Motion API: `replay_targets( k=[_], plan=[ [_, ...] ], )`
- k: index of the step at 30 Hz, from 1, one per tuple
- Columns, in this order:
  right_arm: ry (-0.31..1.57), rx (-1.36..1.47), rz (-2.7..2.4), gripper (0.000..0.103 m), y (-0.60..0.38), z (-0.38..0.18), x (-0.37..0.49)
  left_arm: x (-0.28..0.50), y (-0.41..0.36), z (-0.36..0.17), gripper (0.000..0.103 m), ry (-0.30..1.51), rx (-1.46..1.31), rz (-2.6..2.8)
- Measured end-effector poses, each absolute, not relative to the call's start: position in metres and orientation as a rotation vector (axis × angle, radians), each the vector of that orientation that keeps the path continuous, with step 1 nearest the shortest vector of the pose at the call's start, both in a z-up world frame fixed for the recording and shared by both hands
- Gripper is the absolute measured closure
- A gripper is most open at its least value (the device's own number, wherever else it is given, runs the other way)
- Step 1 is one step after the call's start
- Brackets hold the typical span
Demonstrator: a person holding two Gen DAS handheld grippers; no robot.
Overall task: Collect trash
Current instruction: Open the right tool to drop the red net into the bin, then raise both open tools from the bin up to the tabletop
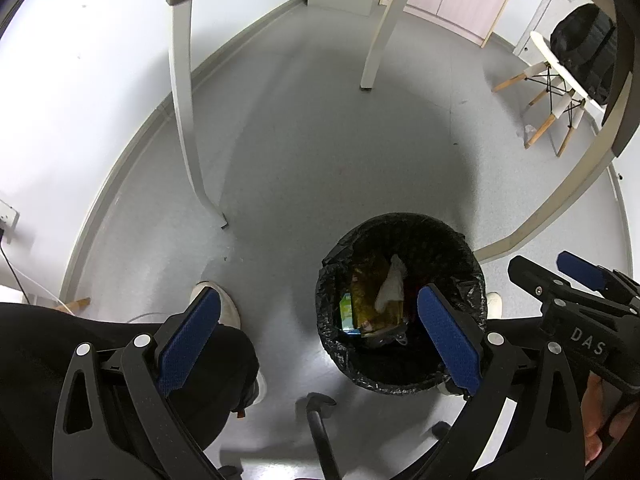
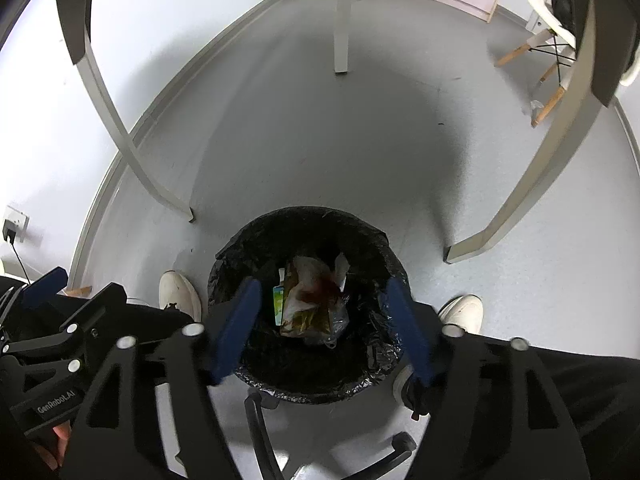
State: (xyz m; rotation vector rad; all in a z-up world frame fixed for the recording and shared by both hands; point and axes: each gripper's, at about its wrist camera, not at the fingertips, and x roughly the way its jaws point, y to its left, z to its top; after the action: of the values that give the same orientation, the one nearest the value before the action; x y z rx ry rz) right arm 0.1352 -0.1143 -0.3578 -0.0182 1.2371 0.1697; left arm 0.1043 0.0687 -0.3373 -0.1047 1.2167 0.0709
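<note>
Right wrist view: two released tongs, right point(image 2: 320, 320) and left point(image 1: 320, 344), above one bin point(image 2: 308, 240).

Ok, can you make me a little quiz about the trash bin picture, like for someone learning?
1. True or false: the right gripper is holding a piece of trash.
2. What lines the bin? A) a black bag B) a white bag C) nothing
3. Fill in: a white shoe stands on each ____ of the bin.

Key:
1. False. Both the right gripper and the left gripper are open and hold nothing; the trash already lies in the bin.
2. A, a black bag.
3. Side. The other shoe is opposite.
</note>
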Motion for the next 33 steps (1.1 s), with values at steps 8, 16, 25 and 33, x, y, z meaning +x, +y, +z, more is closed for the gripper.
replay_targets(
  k=[8, 16, 25, 33],
  plan=[
    [1.182, -0.029, 0.142, 0.010, -0.123, -0.335, 0.119, 0.093, 0.068, -0.318, 0.006, 1.194, -0.115, 0.058],
    [1.128, 0.000, 0.107, 0.008, -0.138, -0.299, 0.096, 0.068, 0.066, -0.280, 0.006, 1.132, -0.117, 0.065],
    [1.069, -0.009, 0.095, 0.008, -0.140, -0.268, 0.053, 0.030, 0.056, -0.240, 0.006, 1.076, -0.096, 0.056],
    [1.002, -0.014, 0.058, 0.008, -0.149, -0.233, 0.011, -0.006, 0.042, -0.206, 0.006, 1.023, -0.095, 0.022]
  ],
)
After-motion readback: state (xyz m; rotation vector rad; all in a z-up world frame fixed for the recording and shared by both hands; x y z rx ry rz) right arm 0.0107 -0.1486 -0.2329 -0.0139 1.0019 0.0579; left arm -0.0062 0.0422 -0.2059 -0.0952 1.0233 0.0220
